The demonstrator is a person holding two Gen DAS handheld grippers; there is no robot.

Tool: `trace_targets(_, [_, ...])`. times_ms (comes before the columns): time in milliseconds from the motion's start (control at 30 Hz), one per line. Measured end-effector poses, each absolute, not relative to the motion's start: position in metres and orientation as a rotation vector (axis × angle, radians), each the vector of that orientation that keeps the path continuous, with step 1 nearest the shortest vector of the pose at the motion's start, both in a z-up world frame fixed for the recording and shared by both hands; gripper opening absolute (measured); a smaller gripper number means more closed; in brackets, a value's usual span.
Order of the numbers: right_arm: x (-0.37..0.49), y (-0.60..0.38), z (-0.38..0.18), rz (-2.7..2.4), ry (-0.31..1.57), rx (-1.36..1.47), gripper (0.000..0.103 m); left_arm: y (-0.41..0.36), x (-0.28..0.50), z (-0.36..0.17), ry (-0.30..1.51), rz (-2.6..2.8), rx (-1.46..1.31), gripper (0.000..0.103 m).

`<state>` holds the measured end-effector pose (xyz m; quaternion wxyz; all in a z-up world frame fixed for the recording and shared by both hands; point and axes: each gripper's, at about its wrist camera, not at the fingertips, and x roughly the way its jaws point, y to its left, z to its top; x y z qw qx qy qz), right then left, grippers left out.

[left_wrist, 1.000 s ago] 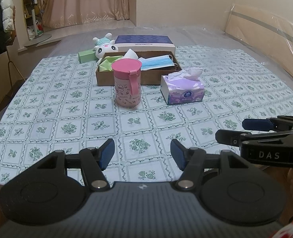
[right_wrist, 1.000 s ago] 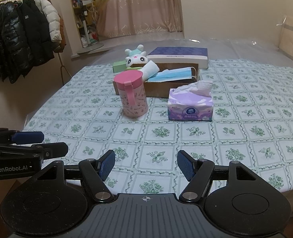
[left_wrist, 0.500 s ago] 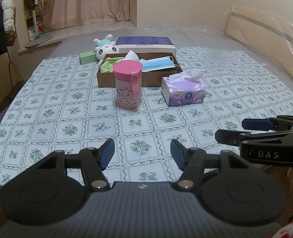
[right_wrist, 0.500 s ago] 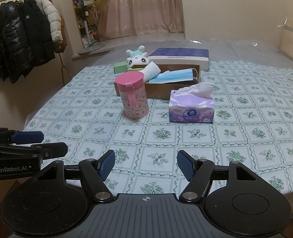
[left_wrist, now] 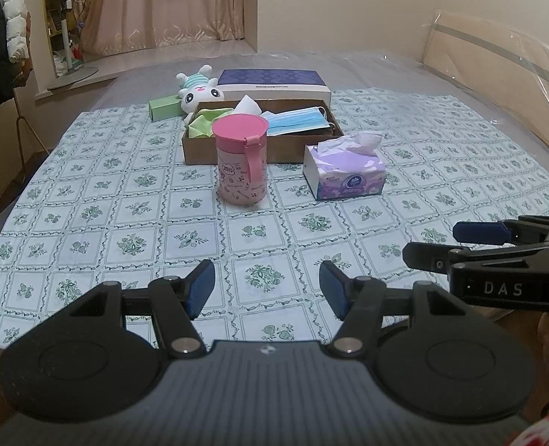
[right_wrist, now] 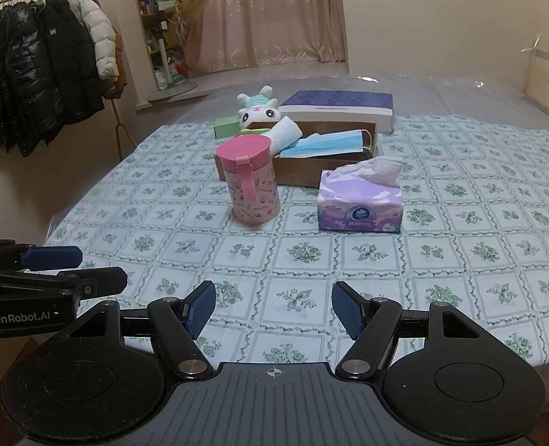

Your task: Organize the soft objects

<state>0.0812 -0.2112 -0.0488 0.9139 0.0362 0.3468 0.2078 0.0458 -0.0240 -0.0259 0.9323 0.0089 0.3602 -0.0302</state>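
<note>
A: What does everything sit on?

B: A tablecloth [left_wrist: 133, 223] with green flower squares, spread over a surface wrapped in clear plastic. Behind it hang pink curtains [right_wrist: 274, 15], and a rack of dark and white coats [right_wrist: 40, 67] stands at the left of the right wrist view, near a bookshelf [right_wrist: 152, 11].

A: Count the things for me.

B: One cardboard tray [left_wrist: 237, 148], holding one blue face mask [left_wrist: 298, 120], one green cloth [left_wrist: 204, 124] and one white tissue wad [left_wrist: 248, 106]. One pink lidded cup [left_wrist: 241, 165] stands upright just in front of the tray. One purple tissue pack [left_wrist: 345, 174] lies just beside the cup, in front of the tray's right end. One plush bunny [left_wrist: 200, 89] lies behind the tray, between one green box [left_wrist: 165, 107] and one dark blue flat box [left_wrist: 274, 83].

A: And the grippers?

B: Two. The left gripper [left_wrist: 267, 284] and the right gripper [right_wrist: 272, 310] hover low over the near edge of the cloth, well apart from the objects, each with its blue pads spread wide and nothing between them.
</note>
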Motion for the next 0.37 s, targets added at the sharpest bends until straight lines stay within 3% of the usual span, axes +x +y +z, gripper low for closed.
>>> trace_targets(367, [0.0841,-0.2101,-0.0478,0.431,0.715,0.075,0.069,-0.0214,0.0495,-0.0262,0.738,-0.057,0.018,0.06])
